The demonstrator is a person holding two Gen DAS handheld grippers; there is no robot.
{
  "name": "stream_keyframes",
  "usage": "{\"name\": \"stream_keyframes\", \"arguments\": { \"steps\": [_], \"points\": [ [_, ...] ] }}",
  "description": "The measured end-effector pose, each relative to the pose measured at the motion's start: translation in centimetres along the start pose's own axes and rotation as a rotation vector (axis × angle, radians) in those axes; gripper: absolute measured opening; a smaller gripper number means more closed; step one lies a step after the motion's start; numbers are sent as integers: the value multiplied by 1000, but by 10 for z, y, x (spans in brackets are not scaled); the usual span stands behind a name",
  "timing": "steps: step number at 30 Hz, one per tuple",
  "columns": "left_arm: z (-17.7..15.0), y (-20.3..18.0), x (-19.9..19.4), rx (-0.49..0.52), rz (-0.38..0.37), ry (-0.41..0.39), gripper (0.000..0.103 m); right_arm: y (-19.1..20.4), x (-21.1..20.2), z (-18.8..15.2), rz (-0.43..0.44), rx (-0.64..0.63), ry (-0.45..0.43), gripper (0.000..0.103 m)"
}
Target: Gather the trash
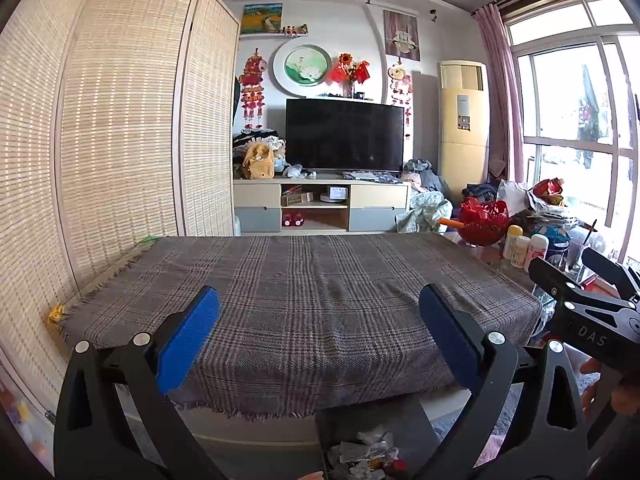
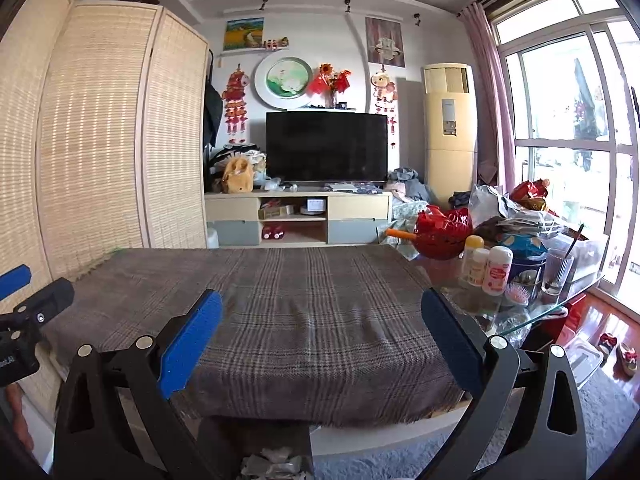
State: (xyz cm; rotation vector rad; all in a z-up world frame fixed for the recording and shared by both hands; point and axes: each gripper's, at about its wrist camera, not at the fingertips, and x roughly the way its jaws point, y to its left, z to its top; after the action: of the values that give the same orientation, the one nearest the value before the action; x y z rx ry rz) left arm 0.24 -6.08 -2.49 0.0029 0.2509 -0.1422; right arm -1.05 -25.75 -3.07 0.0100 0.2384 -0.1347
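My left gripper (image 1: pixel 320 312) stands open above the near part of a plaid grey-brown cloth (image 1: pixel 304 300) that covers the table, with nothing between its blue pads (image 1: pixel 188 336). My right gripper (image 2: pixel 322 314) is open too, empty, over the same cloth (image 2: pixel 304 312). Below the table's front edge sits a dark bin (image 1: pixel 372 432) holding crumpled white and grey trash (image 1: pixel 368 456); the trash (image 2: pixel 272 464) also shows at the bottom of the right wrist view. The right gripper's black body (image 1: pixel 588 312) shows at the right edge of the left wrist view.
At the right, a glass tabletop (image 2: pixel 520 312) holds a red basket (image 2: pixel 442 234), small white bottles (image 2: pixel 496 270), a blue tin (image 2: pixel 524 260), a glass (image 2: pixel 556 272) and bags. A bamboo screen (image 1: pixel 120 120) stands left. A TV (image 1: pixel 344 136) and cabinet stand beyond.
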Motion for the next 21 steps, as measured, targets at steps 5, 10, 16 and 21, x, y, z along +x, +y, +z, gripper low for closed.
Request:
{"name": "stream_keyframes", "arguments": {
  "steps": [5,10,16,21],
  "points": [
    [-1,-4,-4,15,-8,-8,95,-5,-4,0,0,15,-13,100],
    [1,-6,-8,17,-10,-19,95,-7,-6,0,2,18,-17,100],
    [3,-8,-10,21,-10,-34,95,-9,-8,1,1,28,-21,100],
    [3,-7,-10,15,2,-36,95,-10,-7,1,10,25,-21,100]
  ]
}}
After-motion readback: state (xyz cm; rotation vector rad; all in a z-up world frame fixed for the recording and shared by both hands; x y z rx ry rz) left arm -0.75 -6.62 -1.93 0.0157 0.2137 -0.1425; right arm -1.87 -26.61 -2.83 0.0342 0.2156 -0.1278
